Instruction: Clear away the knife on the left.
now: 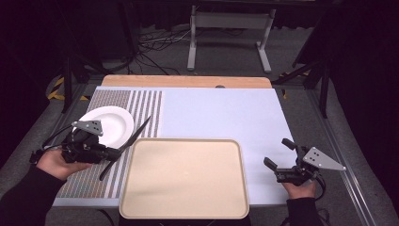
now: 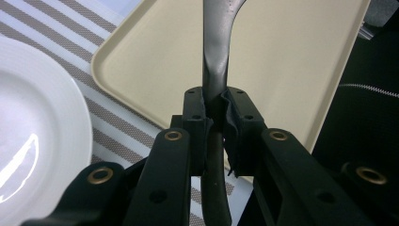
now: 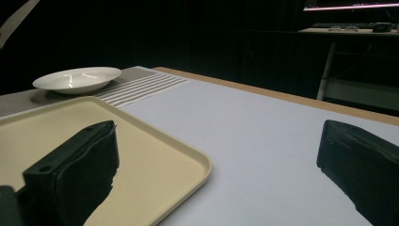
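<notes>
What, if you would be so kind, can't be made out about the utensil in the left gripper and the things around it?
- Utensil: its working end is cut off by the top edge of the left gripper view, and is too thin and dark in the high view to tell its type.
- Plate: cut off by the left edge of the left gripper view.
- Tray: whether the utensil touches it cannot be told.
- Right gripper: open, holding nothing.

A long, dark, slender utensil (image 1: pixel 126 146) is clamped mid-handle in the left claw (image 2: pixel 217 113), slanting over the striped mat between white plate (image 1: pixel 109 123) and beige tray (image 1: pixel 184 176).
</notes>
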`<control>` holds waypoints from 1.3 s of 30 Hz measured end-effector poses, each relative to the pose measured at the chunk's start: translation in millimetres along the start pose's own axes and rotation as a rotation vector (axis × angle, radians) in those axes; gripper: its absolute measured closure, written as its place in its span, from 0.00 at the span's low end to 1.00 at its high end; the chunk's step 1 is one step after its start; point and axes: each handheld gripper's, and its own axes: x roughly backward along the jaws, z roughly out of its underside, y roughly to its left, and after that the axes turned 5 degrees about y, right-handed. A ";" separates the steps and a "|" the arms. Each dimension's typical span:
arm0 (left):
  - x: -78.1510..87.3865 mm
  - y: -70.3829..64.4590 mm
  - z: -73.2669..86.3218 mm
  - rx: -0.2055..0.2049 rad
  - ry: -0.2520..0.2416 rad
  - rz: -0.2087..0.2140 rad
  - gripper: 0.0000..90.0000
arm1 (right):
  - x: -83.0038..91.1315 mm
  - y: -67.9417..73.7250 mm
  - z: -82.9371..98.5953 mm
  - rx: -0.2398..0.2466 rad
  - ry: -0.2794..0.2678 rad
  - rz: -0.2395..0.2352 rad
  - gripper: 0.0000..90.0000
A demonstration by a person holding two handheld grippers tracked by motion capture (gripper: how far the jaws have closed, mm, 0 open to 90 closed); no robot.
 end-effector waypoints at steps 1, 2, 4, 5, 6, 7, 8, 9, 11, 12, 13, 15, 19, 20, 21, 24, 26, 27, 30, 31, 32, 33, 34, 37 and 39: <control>-2.8 -2.0 -2.1 0.001 0.003 0.003 0.89 | -0.1 -0.4 0.2 0.006 0.002 0.000 0.00; -5.0 -3.7 -3.8 0.003 0.008 0.001 0.89 | -0.2 0.2 0.0 0.001 0.002 0.000 0.00; -7.3 -5.1 -5.4 0.006 0.008 0.003 0.89 | -0.3 0.5 0.0 -0.001 0.002 -0.002 0.00; -12.6 -6.9 -8.5 0.008 0.018 0.008 0.89 | -0.1 0.2 0.0 0.000 -0.001 -0.001 0.00; -12.6 -6.9 -8.5 0.008 0.018 0.008 0.89 | -0.1 0.2 0.0 0.000 -0.001 -0.001 0.00; -15.4 -7.6 -9.9 0.009 0.024 0.009 0.89 | 0.0 0.2 0.0 -0.002 -0.001 -0.001 0.00; -17.8 -8.5 -11.1 0.014 0.027 0.002 0.89 | 0.2 0.3 0.1 -0.005 -0.001 -0.003 0.00; -21.0 -9.3 -12.8 0.017 0.035 0.009 0.89 | 0.2 0.2 0.2 -0.006 -0.002 -0.003 0.00; -25.5 -11.2 -15.0 0.027 0.042 0.008 0.89 | 0.3 0.0 0.3 -0.009 -0.004 -0.004 0.00; -28.0 -12.1 -15.9 0.034 0.047 0.013 0.89 | 0.5 -0.1 0.3 -0.009 -0.002 -0.004 0.00; -30.3 -12.7 -16.7 0.029 0.051 0.008 0.89 | 0.4 0.0 0.3 -0.010 -0.002 -0.005 0.00; -34.9 -13.8 -17.7 0.043 0.056 0.006 0.89 | 0.6 0.0 0.3 -0.009 -0.002 -0.004 0.00; -43.8 -17.4 -20.0 0.065 0.063 0.020 0.89 | 1.2 -0.4 0.3 -0.010 -0.004 -0.003 0.00; -45.5 -18.0 -20.5 0.070 0.062 0.028 0.89 | 1.3 -0.4 0.2 -0.010 -0.004 -0.004 0.00; -48.4 -19.0 -21.3 0.082 0.060 0.029 0.89 | 1.3 -0.4 0.2 -0.010 -0.004 -0.003 0.00; -54.2 -20.2 -22.7 0.103 0.058 0.039 0.89 | 1.5 -0.3 0.1 -0.011 -0.005 -0.006 0.00; -58.2 -21.5 -23.4 0.114 0.058 0.044 0.89 | 1.7 -0.6 0.1 -0.011 -0.006 -0.005 0.00; -60.9 -22.2 -24.0 0.117 0.061 0.041 0.89 | 1.8 -0.7 0.2 -0.011 -0.007 -0.005 0.00; -66.9 -23.4 -24.5 0.144 0.068 0.046 0.89 | 2.0 -0.9 0.3 -0.013 -0.007 -0.007 0.00; -69.3 -23.8 -24.3 0.164 0.069 0.052 0.89 | 2.1 -1.0 0.3 -0.013 -0.007 -0.007 0.00; -71.5 -24.2 -24.4 0.170 0.075 0.057 0.89 | 2.3 -0.9 0.3 -0.015 -0.006 -0.007 0.00; -73.2 -24.8 -24.2 0.173 0.078 0.057 0.89 | 2.3 -1.1 0.3 -0.011 -0.007 -0.008 0.00; -77.1 -25.8 -23.8 0.181 0.091 0.059 0.89 | 2.4 -1.3 0.4 -0.012 -0.007 -0.008 0.00; -80.5 -26.4 -22.8 0.189 0.105 0.062 0.89 | 2.6 -1.5 0.5 -0.013 -0.005 -0.008 0.00; -83.3 -27.9 -21.5 0.202 0.118 0.065 0.89 | 2.7 -1.7 0.6 -0.015 -0.005 -0.008 0.00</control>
